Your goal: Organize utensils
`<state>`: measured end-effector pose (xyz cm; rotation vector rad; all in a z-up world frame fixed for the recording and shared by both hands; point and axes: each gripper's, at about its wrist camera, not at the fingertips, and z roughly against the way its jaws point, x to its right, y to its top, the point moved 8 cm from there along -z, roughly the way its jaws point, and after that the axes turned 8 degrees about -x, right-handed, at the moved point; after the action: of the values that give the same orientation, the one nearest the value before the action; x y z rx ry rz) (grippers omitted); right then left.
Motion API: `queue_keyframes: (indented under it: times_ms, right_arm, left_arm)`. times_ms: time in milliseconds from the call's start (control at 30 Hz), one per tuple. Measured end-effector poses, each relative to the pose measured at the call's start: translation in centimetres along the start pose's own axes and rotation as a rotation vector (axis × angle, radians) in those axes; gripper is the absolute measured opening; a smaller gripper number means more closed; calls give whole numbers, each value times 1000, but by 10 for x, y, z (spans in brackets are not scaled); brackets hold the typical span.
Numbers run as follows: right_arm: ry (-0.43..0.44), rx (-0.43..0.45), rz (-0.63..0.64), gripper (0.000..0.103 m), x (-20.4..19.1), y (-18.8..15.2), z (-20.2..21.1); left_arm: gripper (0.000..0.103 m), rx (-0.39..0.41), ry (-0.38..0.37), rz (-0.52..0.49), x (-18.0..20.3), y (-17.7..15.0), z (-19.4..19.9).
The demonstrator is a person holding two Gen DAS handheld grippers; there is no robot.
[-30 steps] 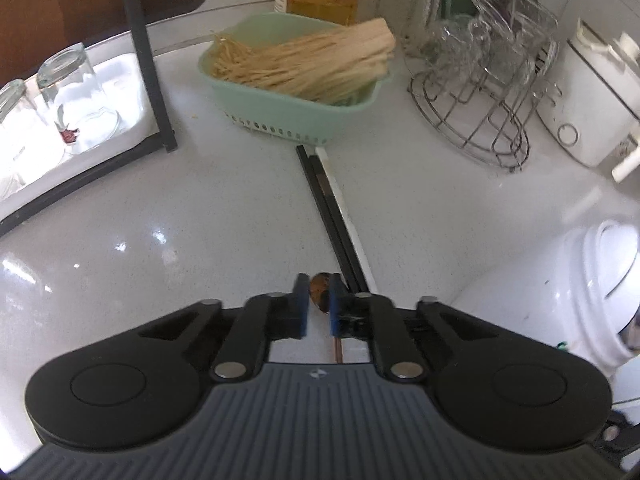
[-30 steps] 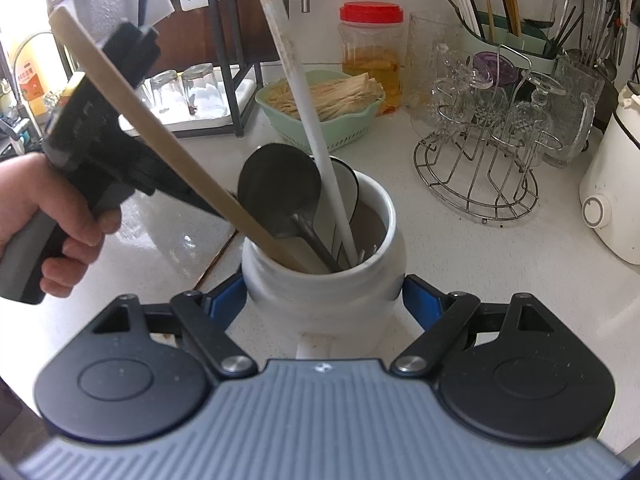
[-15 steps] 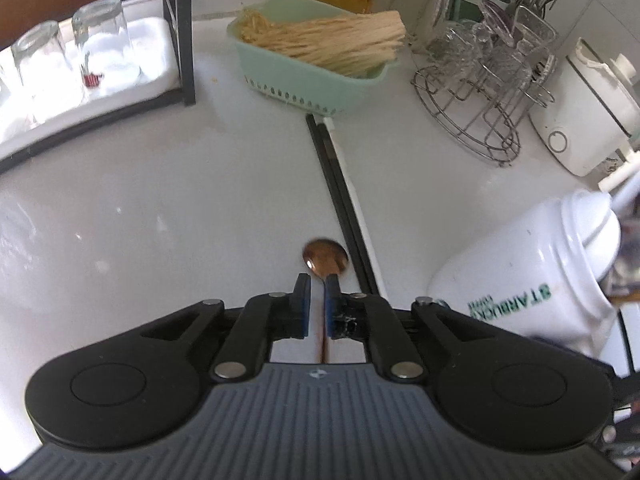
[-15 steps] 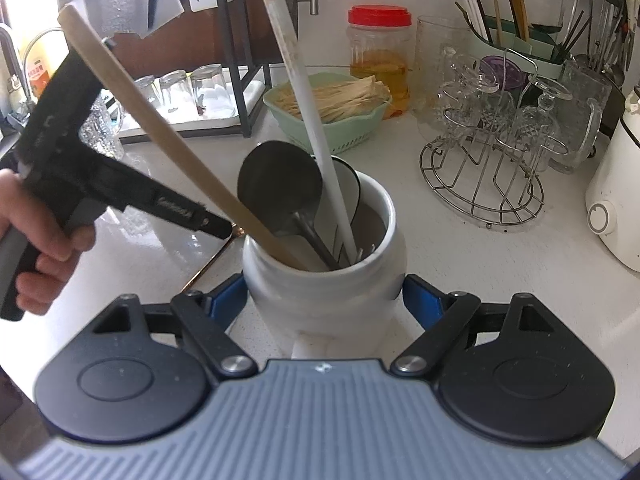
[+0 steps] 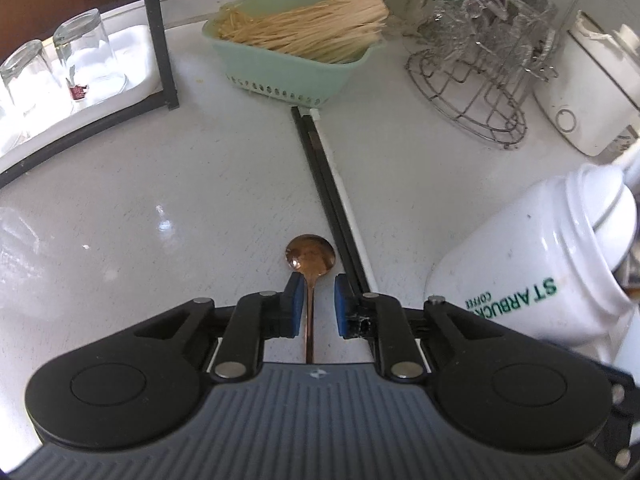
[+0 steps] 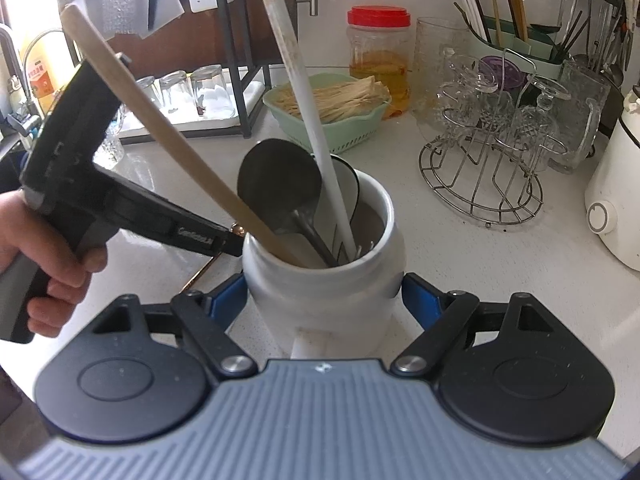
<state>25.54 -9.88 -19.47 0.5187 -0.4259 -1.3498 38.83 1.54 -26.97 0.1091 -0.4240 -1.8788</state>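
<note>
Beside the white jar (image 5: 536, 280) on the counter (image 5: 160, 220), the left gripper (image 5: 314, 300) tilts steeply down, its jaws opening around a copper spoon (image 5: 310, 258) without touching it. The right gripper (image 6: 322, 300) is closing on the jar, seemingly touching its sides. A hand (image 6: 44, 264) grips the left tool's handle.

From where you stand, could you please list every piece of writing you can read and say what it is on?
"STARBUCKS COFFEE", partly hidden, green: white jar.
Small white lettering, too blurred to read: arm of the left gripper.
Characters too small to read: orange package far left.
</note>
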Motion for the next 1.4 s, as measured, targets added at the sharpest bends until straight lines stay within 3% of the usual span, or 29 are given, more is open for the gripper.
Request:
queue_keyframes:
  times_ms: [167,533,1033,1400]
  right_arm:
    - [1,-7,8,85,0,-1,1]
    - [1,7,23,85,1,-3,3]
    - [-8,26,44,85,0,-5,-4]
    - [-8,71,79,91,-2,-3,-16]
  left_arm:
    - [7,-43,51,-8,2,6,-2]
    - [3,-44,36,28,1,-7,6]
    - [3,112,44,124,-1,-15,88]
    - [0,195,33,165,9,-24,133]
